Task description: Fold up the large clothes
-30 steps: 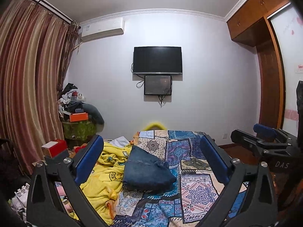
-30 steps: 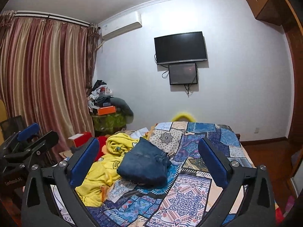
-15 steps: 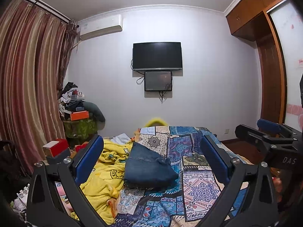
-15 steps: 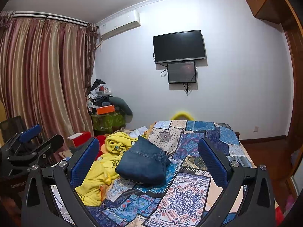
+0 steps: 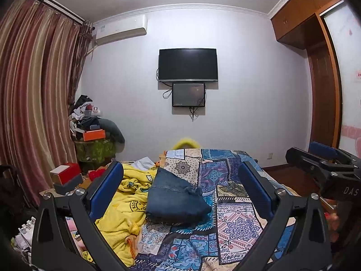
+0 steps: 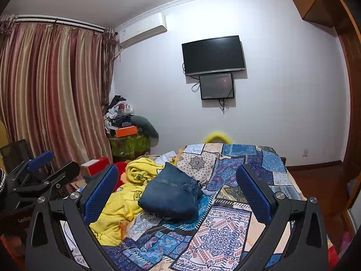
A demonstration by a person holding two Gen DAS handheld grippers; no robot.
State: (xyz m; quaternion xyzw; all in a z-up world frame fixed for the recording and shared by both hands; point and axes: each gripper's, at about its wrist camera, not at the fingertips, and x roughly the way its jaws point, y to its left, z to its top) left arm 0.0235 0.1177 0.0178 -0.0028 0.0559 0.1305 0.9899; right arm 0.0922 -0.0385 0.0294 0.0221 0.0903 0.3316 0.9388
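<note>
Bed with a patchwork cover, clothing lying on it

The bed (image 5: 237,221) is spread with a patchwork quilt (image 6: 225,232) of blue, cream and patterned squares that reaches to its far end near the wall. A bundle of blue denim jeans (image 5: 176,198), loosely folded into a thick pad, lies directly on the quilt left of the middle. Touching its left side, a crumpled yellow blanket (image 5: 126,205) with cartoon prints lies along the bed's left edge and spills toward the near corner. A small white cloth (image 5: 143,164) lies at the far end of the yellow blanket.
</note>
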